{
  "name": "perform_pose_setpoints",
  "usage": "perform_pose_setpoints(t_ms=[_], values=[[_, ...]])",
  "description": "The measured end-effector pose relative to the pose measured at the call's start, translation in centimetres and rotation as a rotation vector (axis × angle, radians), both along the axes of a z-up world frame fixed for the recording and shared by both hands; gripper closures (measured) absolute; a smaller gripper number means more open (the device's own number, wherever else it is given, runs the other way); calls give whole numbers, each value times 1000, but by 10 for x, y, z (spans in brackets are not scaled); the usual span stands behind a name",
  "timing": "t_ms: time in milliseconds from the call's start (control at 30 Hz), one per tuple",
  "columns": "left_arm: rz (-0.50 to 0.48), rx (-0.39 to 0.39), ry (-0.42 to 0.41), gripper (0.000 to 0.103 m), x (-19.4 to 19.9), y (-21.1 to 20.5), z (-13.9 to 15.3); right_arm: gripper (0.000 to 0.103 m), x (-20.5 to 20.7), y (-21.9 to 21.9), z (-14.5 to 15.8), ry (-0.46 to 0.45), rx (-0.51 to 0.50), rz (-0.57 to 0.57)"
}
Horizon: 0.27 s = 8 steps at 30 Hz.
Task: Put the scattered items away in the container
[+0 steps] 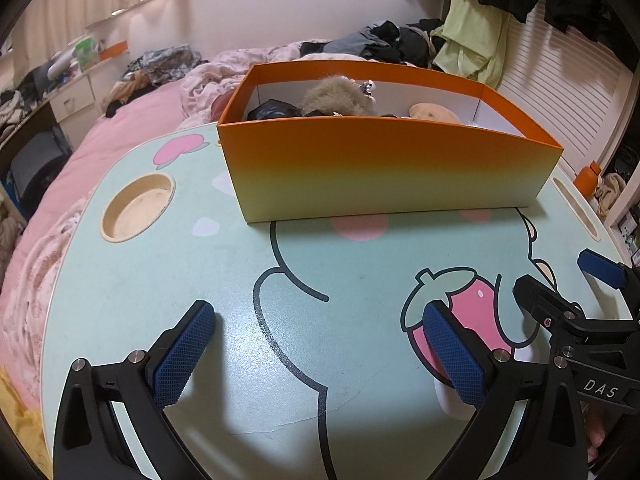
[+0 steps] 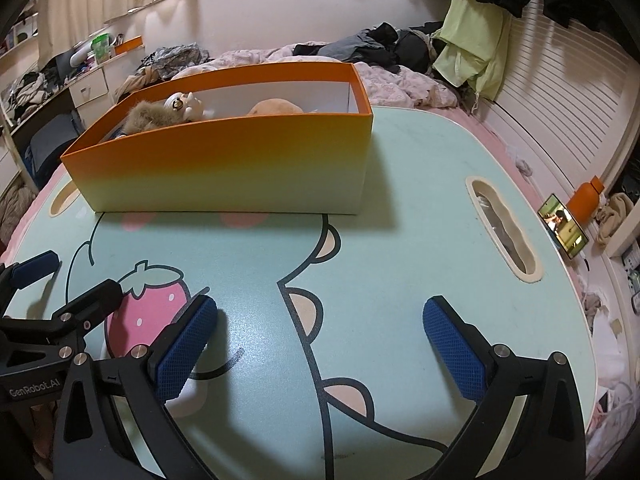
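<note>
**Container holds the items; desk looks close to cleared**

The container point(image 1: 384, 168), an open orange-to-cream box, stands at the upper centre of the left wrist view and the upper left of the right wrist view, on the far part of the desk point(image 1: 320, 280).

Starting at the bottom of each view: the left gripper point(image 1: 320, 356) has its two blue pads spread wide apart with nothing between them, only bare desk print. The right gripper point(image 2: 320, 352) is likewise spread wide and empty. Each gripper shows at the other view's edge, so the two hang side by side over the near desk.

Just behind the left gripper's right-hand finger, low right in the left view, a small pale rounded thing point(image 1: 452, 400) rests on the desk; it is mostly hidden, and I cannot tell what it is or whether it counts as an item to tidy.

Further out, the desk between the grippers and the box is free of loose objects. Inside the box I count four things above the rim: one dark shiny item point(image 1: 274, 111), one grey-brown furry piece point(image 1: 336, 98), one small figure point(image 2: 186, 104) and one tan rounded item point(image 1: 434, 112). More may lie lower, out of sight.

My reading: the tidying is nearly or fully done, with the hidden pale thing the only possible leftover. Count: two grippers, one box, one desk.
</note>
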<state>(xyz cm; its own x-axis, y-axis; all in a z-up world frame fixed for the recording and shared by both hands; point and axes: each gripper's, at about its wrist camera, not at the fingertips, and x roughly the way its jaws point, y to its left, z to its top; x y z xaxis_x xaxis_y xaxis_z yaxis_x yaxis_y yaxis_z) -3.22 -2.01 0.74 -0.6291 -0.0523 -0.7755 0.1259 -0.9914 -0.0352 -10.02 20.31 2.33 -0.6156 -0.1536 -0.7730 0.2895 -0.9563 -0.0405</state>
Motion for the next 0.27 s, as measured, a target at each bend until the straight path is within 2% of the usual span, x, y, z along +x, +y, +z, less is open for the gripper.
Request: perform_pose_setpoints(t_ms=[267], values=[[2, -1, 5, 0, -2, 0, 2, 0, 1, 0, -1, 1, 0, 0]])
